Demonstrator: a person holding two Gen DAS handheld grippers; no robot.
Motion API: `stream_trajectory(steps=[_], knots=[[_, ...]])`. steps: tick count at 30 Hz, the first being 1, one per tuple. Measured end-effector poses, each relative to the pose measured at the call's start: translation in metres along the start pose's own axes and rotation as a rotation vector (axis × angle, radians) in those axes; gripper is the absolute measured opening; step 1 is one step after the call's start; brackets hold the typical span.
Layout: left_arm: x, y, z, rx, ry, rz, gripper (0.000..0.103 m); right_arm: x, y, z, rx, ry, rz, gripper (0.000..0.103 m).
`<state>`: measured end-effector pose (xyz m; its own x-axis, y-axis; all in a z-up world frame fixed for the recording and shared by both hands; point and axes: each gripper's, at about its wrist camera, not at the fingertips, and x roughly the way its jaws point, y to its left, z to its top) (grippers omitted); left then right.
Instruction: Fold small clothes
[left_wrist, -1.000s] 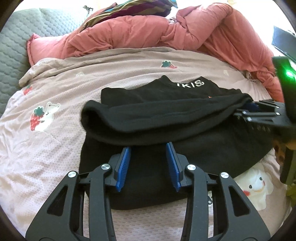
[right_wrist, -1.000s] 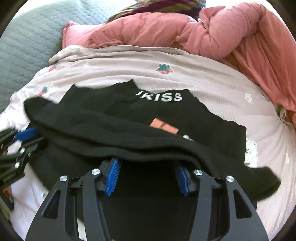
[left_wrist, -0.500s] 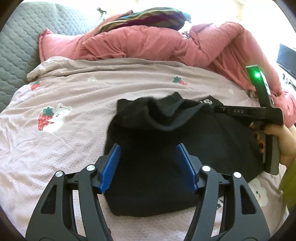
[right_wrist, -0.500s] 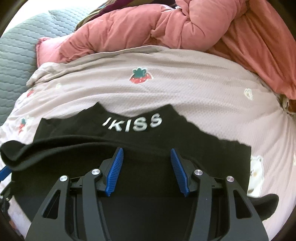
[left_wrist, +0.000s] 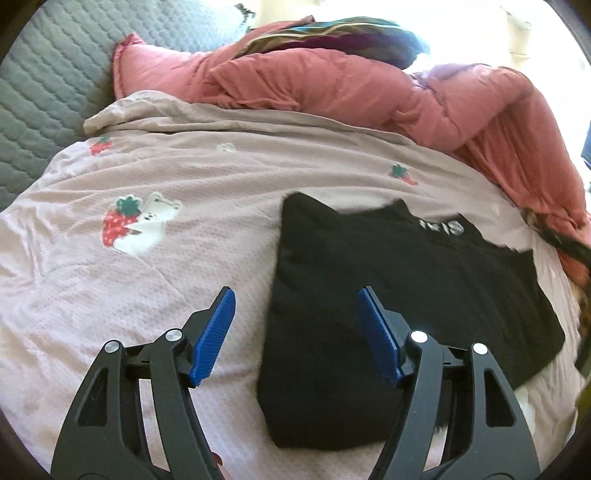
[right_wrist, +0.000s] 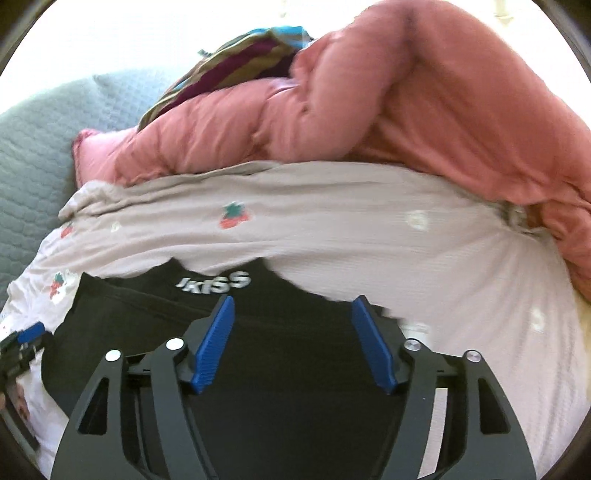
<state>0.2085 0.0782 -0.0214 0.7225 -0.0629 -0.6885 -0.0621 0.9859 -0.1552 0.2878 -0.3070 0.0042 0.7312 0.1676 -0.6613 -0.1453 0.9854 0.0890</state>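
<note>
Nearest my left camera, the left gripper (left_wrist: 295, 332) has its blue ribbed fingers (left_wrist: 214, 332) spread wide with nothing clamped between them; they have just been opening. They hang above the left edge of the folded black knit garment (left_wrist: 388, 302), one finger over the bedspread and the other over the cloth. In my right camera the right gripper (right_wrist: 291, 339) is likewise parted and empty, its fingers having just been opening too, poised over the same garment's middle, short of its white lettering (right_wrist: 214, 282).

The garment lies flat on the pale pink strawberry-print bedspread (left_wrist: 129, 277), doubled over on itself, with the lettered neckline at its far edge. I judge one fold is done and a further fold is likely still to come.

It looks light, soft and floppy, so I expect it to sag and slide open if I lift from one point only. I would pinch both layers together at the two near corners, one gripper on each, and carry them over together.

Beyond the garment, a rumpled salmon-pink quilt (left_wrist: 369, 85) lies heaped along the far side of the bed, well apart from it, with a striped multicoloured cloth (right_wrist: 229, 70) on top.
</note>
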Motion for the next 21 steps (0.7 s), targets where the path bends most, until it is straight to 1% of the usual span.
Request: stream_trajectory(steps=[2, 3, 4, 5, 6, 7, 8, 11, 13, 14, 16, 17, 18, 19, 20, 21], knots=[[0.005, 0.002, 0.012, -0.041, 0.006, -0.003, 0.061, 0.001, -0.013, -0.005, 0.007, 0.017, -0.007, 0.075], [0.012, 0.002, 0.023, -0.072, 0.015, 0.003, 0.061, 0.002, -0.018, -0.008, 0.009, 0.031, -0.016, 0.075], [0.017, 0.002, 0.028, -0.089, 0.026, 0.010, 0.058, 0.007, -0.023, -0.011, 0.015, 0.056, -0.025, 0.075], [0.026, 0.001, 0.038, -0.112, 0.050, 0.025, 0.056, 0.011, -0.028, -0.013, 0.023, 0.078, -0.027, 0.075], [0.031, -0.001, 0.046, -0.123, 0.054, 0.048, 0.055, 0.013, -0.032, -0.015, 0.031, 0.090, -0.027, 0.075], [0.032, -0.002, 0.051, -0.129, 0.045, 0.068, 0.055, 0.018, -0.035, -0.017, 0.041, 0.103, -0.025, 0.075], [0.033, -0.005, 0.054, -0.126, 0.038, 0.071, 0.055, 0.021, -0.039, -0.019, 0.048, 0.112, -0.028, 0.075], [0.041, -0.012, 0.052, -0.081, 0.040, 0.012, 0.055, 0.033, -0.042, -0.023, 0.039, 0.137, -0.039, 0.075], [0.050, -0.011, 0.045, -0.047, 0.058, 0.001, 0.055, 0.041, -0.042, -0.025, 0.022, 0.150, -0.042, 0.075], [0.059, -0.008, 0.042, -0.040, 0.084, 0.003, 0.055, 0.044, -0.042, -0.026, 0.023, 0.155, -0.043, 0.075], [0.070, 0.001, 0.040, -0.063, 0.115, -0.003, 0.055, 0.049, -0.044, -0.026, 0.046, 0.158, -0.034, 0.075], [0.074, 0.007, 0.040, -0.090, 0.126, -0.021, 0.055, 0.052, -0.046, -0.026, 0.061, 0.160, -0.026, 0.073], [0.076, 0.010, 0.040, -0.101, 0.135, -0.035, 0.055, 0.055, -0.047, -0.025, 0.071, 0.164, -0.020, 0.067], [0.079, 0.011, 0.039, -0.094, 0.140, -0.046, 0.055, 0.057, -0.047, -0.025, 0.078, 0.167, -0.019, 0.064], [0.080, 0.010, 0.038, -0.079, 0.139, -0.042, 0.055, 0.060, -0.047, -0.025, 0.082, 0.166, -0.018, 0.058], [0.081, 0.008, 0.038, -0.068, 0.138, -0.042, 0.053, 0.062, -0.046, -0.026, 0.082, 0.167, -0.014, 0.048]])
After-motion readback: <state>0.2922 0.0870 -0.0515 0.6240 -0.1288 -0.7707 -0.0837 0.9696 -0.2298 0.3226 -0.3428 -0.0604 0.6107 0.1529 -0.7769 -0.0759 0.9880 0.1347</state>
